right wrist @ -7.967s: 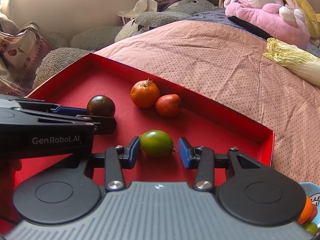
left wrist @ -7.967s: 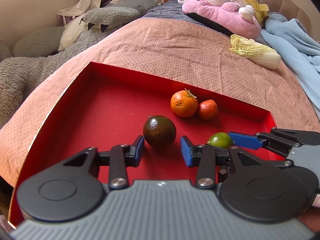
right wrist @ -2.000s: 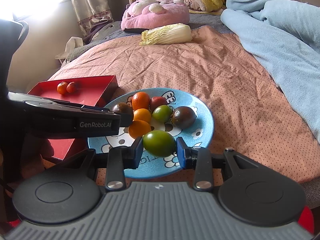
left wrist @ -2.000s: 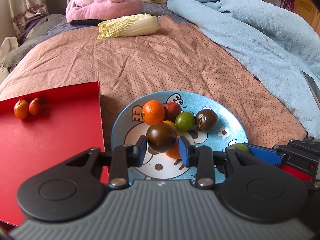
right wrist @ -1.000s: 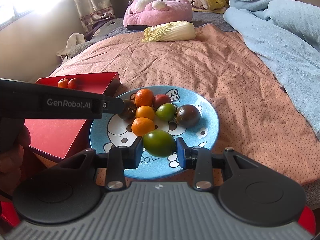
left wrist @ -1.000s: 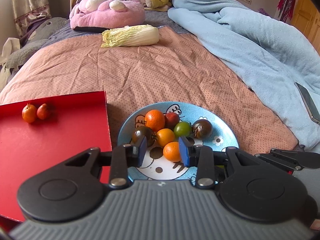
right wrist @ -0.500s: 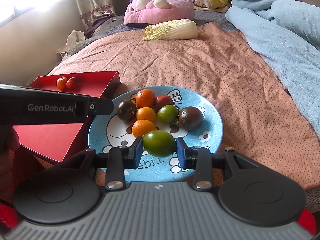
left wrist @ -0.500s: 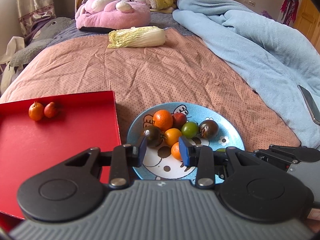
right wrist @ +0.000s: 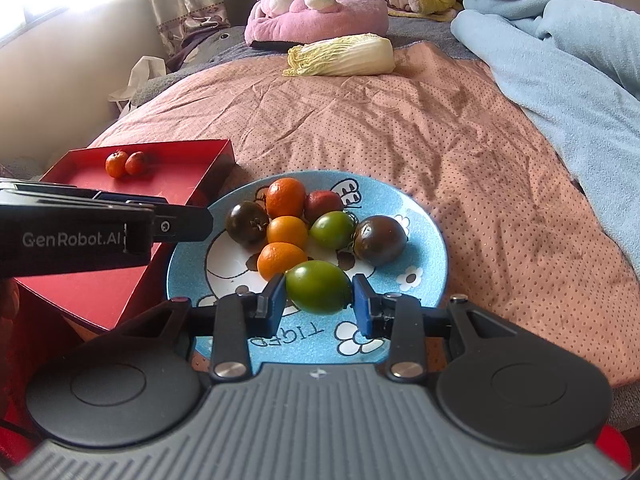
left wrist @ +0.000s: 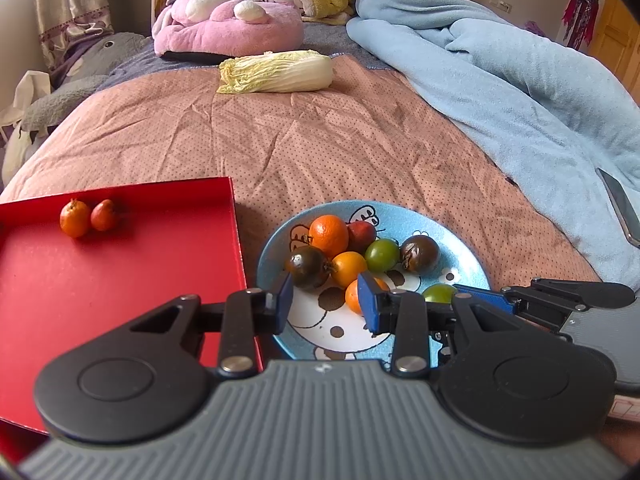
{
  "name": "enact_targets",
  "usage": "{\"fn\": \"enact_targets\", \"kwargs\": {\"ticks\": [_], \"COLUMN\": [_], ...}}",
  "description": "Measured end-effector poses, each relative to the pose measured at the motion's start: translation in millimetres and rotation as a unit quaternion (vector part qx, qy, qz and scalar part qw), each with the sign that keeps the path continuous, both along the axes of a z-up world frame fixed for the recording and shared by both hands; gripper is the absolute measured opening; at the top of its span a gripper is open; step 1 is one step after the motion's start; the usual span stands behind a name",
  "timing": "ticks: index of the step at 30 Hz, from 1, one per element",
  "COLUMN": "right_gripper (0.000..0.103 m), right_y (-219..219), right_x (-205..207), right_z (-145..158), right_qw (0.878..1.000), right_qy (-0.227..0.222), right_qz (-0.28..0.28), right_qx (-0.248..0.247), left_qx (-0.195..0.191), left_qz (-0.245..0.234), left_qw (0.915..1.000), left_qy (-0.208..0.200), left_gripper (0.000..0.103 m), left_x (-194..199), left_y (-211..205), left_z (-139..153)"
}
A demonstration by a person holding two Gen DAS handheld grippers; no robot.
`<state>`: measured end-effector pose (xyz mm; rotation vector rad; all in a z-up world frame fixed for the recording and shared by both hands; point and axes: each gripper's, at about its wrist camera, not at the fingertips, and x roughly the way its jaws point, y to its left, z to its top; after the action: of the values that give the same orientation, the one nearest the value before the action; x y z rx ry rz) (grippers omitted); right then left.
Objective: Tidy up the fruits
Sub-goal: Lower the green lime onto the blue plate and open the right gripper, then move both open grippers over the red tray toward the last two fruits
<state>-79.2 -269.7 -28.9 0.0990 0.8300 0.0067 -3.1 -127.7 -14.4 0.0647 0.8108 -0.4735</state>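
A blue cartoon plate [left wrist: 400,206] [right wrist: 432,240] on the bed holds several small tomatoes and oranges. Among them a dark tomato [left wrist: 308,266] [right wrist: 246,224] lies at the left of the pile. My left gripper [left wrist: 325,300] hovers over the plate's near left side, its jaws narrow with nothing between the pads. My right gripper [right wrist: 319,300] is shut on a green tomato [right wrist: 318,286] [left wrist: 438,293] low over the plate's front, beside the pile. The red tray [left wrist: 120,280] [right wrist: 176,168] to the left holds an orange fruit [left wrist: 75,218] and a red fruit [left wrist: 104,215].
Across the pink bedspread a napa cabbage [left wrist: 276,72] lies in front of a pink plush [left wrist: 228,28]. A blue blanket [left wrist: 500,80] covers the right side, with a phone [left wrist: 622,208] on it. A grey plush [left wrist: 80,72] lies far left.
Both grippers carried tomatoes from the red tray to the plate. The dark tomato, in my left gripper two seconds ago, now lies on the plate. My right gripper still holds the green one.
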Motion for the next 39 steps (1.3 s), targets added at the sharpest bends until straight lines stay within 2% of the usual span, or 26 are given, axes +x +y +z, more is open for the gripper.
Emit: {"fn": "enact_targets", "kwargs": {"ticks": [19, 22, 23, 25, 29, 33, 39], "right_gripper": [0.042, 0.047, 0.058, 0.069, 0.070, 0.076, 0.077], "right_y": [0.2, -2.1, -3.7, -5.4, -7.4, -5.3, 0.5], "right_x": [2.5, 1.9, 1.3, -0.3, -1.0, -5.8, -14.4], "right_z": [-1.3, 1.8, 3.5, 6.4, 7.9, 7.1, 7.0], "right_qw": [1.000, 1.000, 1.000, 0.999, 0.999, 0.999, 1.000], "right_qy": [-0.001, -0.010, -0.015, -0.024, -0.026, -0.025, -0.023], "right_qz": [-0.003, -0.009, -0.013, -0.021, -0.024, -0.020, -0.010], "right_qx": [-0.002, 0.002, 0.006, 0.005, 0.006, 0.007, 0.010], "left_qx": [0.001, 0.002, 0.002, 0.002, 0.002, 0.002, 0.002], "left_qz": [0.000, -0.001, -0.001, -0.001, -0.001, -0.001, 0.001], "left_qw": [1.0000, 1.0000, 1.0000, 1.0000, 1.0000, 1.0000, 1.0000], "left_qy": [0.002, 0.003, 0.002, 0.002, 0.003, 0.002, 0.004], "left_gripper": [0.038, 0.038, 0.038, 0.038, 0.038, 0.038, 0.038], "left_x": [-0.5, -1.2, -1.1, -1.1, -1.2, -1.6, -1.6], "left_y": [0.9, -0.1, 0.0, -0.1, 0.0, -0.2, 1.6], "left_z": [-2.5, -3.0, -2.9, -2.9, -2.7, -2.9, -3.6]}}
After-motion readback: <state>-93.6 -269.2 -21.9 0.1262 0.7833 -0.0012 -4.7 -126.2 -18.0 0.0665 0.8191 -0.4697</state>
